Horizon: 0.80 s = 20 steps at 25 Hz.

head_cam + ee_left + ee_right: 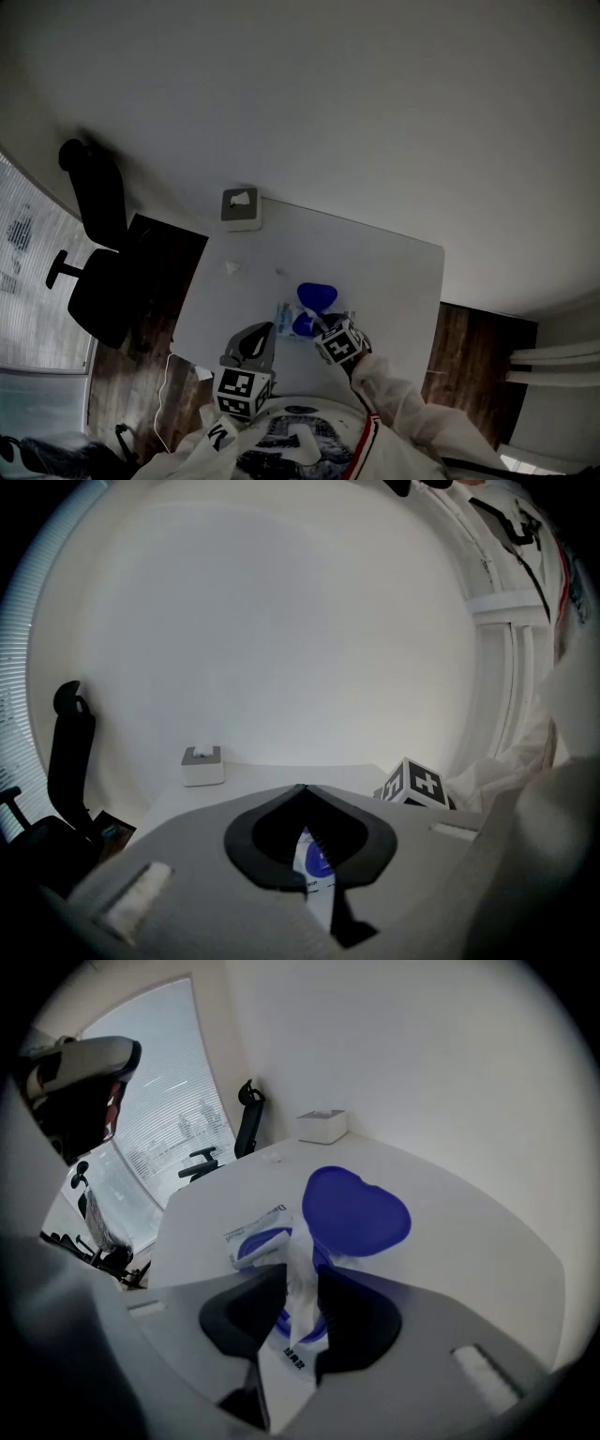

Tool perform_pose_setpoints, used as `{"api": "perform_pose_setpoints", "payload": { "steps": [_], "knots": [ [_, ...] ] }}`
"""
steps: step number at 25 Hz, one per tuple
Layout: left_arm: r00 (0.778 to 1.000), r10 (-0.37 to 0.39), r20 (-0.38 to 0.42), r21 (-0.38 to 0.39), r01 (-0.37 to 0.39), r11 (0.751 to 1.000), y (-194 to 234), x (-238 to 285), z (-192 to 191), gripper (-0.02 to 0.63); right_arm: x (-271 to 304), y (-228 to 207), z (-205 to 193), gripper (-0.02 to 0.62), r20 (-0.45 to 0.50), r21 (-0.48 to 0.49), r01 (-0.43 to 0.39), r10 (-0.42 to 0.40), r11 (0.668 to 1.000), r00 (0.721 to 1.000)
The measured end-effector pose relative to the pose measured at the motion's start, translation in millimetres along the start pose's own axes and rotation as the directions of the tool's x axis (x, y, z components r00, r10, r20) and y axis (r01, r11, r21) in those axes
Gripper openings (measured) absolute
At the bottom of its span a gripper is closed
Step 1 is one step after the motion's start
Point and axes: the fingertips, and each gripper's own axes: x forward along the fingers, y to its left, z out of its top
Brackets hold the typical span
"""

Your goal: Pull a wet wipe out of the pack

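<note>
Two grippers crowd the pack (285, 312), which lies on the table (384, 272) close to its near edge, long axis running left to right, its blue lid (316, 294) flipped open toward the far side. The right gripper (302, 1269) points steeply down over the opening. Its jaws are drawn partway in and pinch the wipe (300, 1246), a white tuft that stands up out of the pack and fills the gap between the pads. The left gripper (302, 787) has its jaws together, tips meeting, with nothing clamped at them. It lies low over the pack's left end, and print and a blue patch show through the slit behind the tips; whether it bears on the pack I cannot tell. For the pull, the wipe runs straight from the opening up into the right jaws, so the draw should probably go up and toward the near side, away from the pack. The left gripper is the one placed to hold the pack down if it lifts.
</note>
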Motion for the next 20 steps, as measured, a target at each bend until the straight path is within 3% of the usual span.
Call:
{"api": "perform_pose_setpoints", "payload": {
  "steps": [11, 20],
  "knots": [
    [1.000, -0.007, 0.000, -0.016, 0.007, 1.000, 4.0, -3.6, -4.8, 0.005, -0.6, -4.3, -8.9, 0.026, -0.003, 0.017, 0.058, -0.058, 0.998, 0.998],
    [1.000, 0.002, 0.000, -0.029, -0.002, 1.000, 10.3, -10.3, -11.3, 0.005, -6.4, -1.4, -7.4, 0.015, 0.025, 0.041, 0.079, -0.080, 0.996, 0.996]
  ]
}}
